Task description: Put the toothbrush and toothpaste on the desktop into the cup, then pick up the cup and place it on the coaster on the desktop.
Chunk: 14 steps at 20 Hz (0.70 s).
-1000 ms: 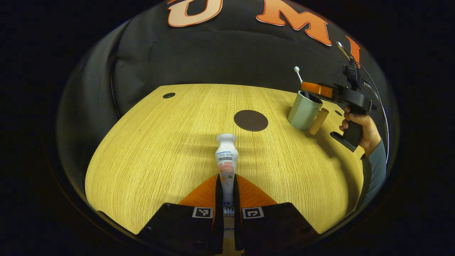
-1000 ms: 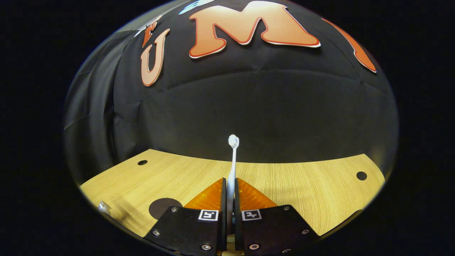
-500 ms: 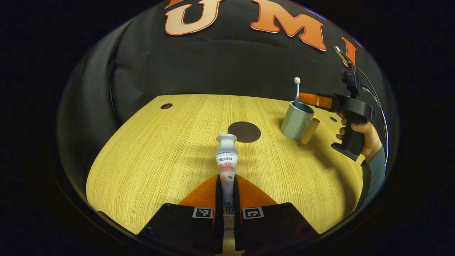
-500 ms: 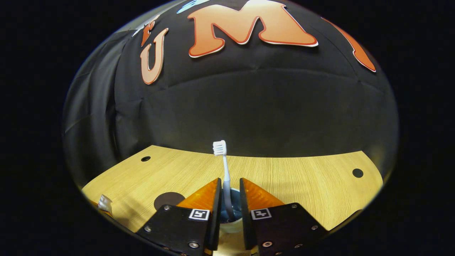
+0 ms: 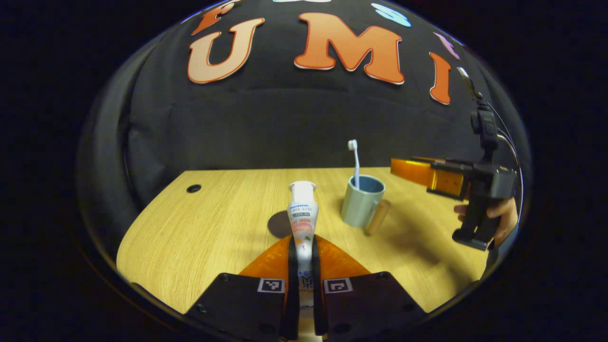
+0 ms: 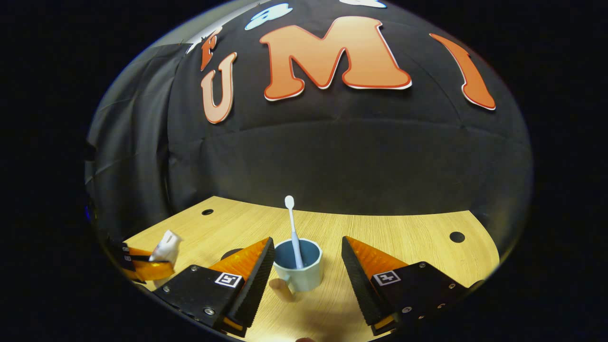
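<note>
Toothbrush (image 5: 354, 164): one, standing head-up inside the cup (image 5: 361, 206), leaning on the rim, handle end down in the cup; a second ago it was pinched in the right claw (image 6: 306, 278) above the cup, so it has been let go and the first item counts as stowed. Cup: pale green mug with a wooden handle (image 5: 376, 217), upright on the desk (image 5: 199, 228) toward its far edge, right of the middle. Right claw: jaws now spread wide with nothing between them, standing either side of the cup in the right gripper view without touching it; in the left gripper view it has drawn back to the right of the cup, held level in a hand (image 5: 501, 211) gripping its pistol-style handle, fingers pointing toward the cup. Toothpaste (image 5: 302, 216): one white tube, cap end forward, clamped near its tail in the left claw (image 5: 304, 285), whose jaws are closed to a narrow slot on it; carried clear of the desk, nearer the cup than a second ago, and lying just left of it in the left gripper view. Coaster (image 5: 279, 224): dark round disc, flat on the desk, partly hidden behind the tube. Outstanding, in my judgement: tube into cup, then cup onto coaster.
</note>
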{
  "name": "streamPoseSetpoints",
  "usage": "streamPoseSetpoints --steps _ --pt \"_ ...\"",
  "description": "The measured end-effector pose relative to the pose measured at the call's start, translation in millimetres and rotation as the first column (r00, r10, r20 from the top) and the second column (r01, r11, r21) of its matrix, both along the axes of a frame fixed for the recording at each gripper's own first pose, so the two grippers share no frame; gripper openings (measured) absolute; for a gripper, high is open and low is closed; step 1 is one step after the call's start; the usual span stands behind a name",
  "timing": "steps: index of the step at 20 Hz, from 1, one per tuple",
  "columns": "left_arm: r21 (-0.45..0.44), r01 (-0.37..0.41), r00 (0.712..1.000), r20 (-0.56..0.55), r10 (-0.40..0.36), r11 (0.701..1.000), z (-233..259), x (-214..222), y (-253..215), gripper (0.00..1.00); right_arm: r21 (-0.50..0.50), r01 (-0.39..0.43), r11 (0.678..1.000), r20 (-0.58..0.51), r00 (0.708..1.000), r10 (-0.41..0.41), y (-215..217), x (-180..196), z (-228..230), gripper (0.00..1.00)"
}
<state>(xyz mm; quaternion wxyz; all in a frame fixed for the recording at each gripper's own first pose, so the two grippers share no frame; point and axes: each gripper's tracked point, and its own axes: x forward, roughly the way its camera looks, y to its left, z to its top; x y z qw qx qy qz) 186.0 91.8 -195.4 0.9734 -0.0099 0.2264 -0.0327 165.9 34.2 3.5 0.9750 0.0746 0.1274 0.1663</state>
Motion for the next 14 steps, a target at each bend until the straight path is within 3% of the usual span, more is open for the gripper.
streamPoseSetpoints --steps 3,8,10,14 --pt "-0.047 0.026 0.991 0.134 -0.02 0.999 26.9 59.9 -8.7 0.16 -0.018 0.043 0.999 0.004 0.999 -0.043 -35.0 -24.0 -2.0 0.88" --pt "-0.141 0.096 0.94 0.339 -0.043 0.985 100.2 153.0 -38.8 0.16 0.011 0.121 0.993 0.015 0.992 -0.122 -86.3 -57.3 -3.7 0.89" --pt "-0.162 0.123 0.913 0.406 -0.048 0.979 94.0 158.7 -71.9 0.16 0.016 0.15 0.988 0.005 0.989 -0.15 -104.9 -65.7 -9.1 0.89" --pt "-0.152 0.158 0.869 0.491 -0.064 0.976 100.3 194.1 -93.8 0.16 0.029 0.184 0.982 -0.013 0.983 -0.184 -129.7 -76.5 -21.2 0.89"
